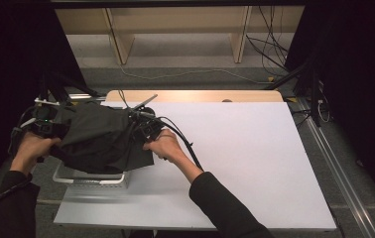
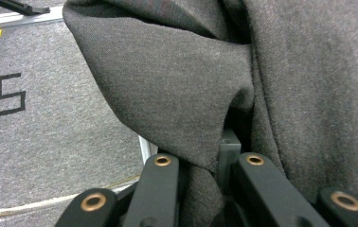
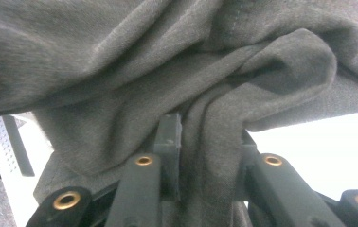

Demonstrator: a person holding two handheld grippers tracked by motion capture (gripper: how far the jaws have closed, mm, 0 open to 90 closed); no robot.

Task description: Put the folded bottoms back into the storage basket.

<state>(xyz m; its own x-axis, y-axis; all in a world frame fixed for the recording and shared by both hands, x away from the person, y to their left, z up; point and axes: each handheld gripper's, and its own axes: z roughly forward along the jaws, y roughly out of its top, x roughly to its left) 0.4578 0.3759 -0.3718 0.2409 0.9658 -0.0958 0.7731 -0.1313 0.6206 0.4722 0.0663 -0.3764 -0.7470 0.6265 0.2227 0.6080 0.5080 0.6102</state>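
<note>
High view: both grippers, left (image 1: 51, 130) and right (image 1: 143, 130), clamp a dark grey garment (image 1: 98, 136) above a white basket (image 1: 90, 177); spreading it on the table (image 1: 235, 158) likely follows.

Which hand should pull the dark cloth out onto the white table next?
Probably the right. The right gripper grips the cloth beside the open white table; the left gripper holds it at the table's left edge.

The cloth (image 1: 101, 136) hangs over a basket (image 1: 89, 178) at the table's (image 1: 235, 163) left.
</note>
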